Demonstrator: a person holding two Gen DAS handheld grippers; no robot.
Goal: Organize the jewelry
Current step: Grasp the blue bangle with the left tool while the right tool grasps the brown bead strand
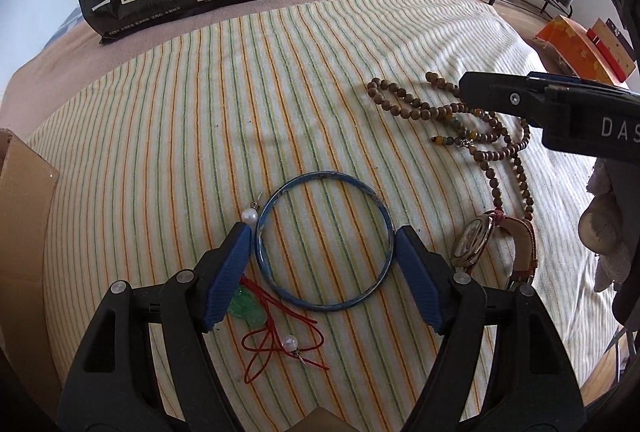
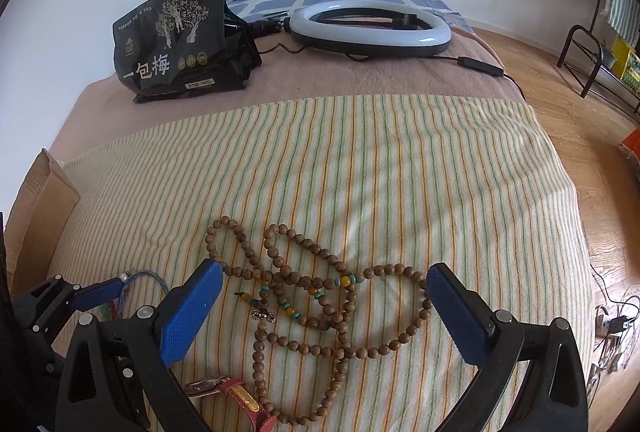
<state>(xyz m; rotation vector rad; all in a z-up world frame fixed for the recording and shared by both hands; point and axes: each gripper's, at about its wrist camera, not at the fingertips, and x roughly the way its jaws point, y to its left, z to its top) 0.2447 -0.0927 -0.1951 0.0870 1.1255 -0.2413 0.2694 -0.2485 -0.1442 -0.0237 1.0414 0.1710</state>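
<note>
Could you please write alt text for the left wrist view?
The open left gripper straddles a blue bangle on a striped cloth. Nearby lie pearl earrings, a red-corded green pendant, a watch and wooden beads.

Both wrist views low, close over striped cloth (image 1: pixel 200 111), facing black bag (image 2: pixel 176 43); share beads (image 2: pixel 304 296).

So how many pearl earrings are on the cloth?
2. One pearl earring beside the blue bangle, by the left finger; another nearer, on the red cord. More may be hidden.
</note>
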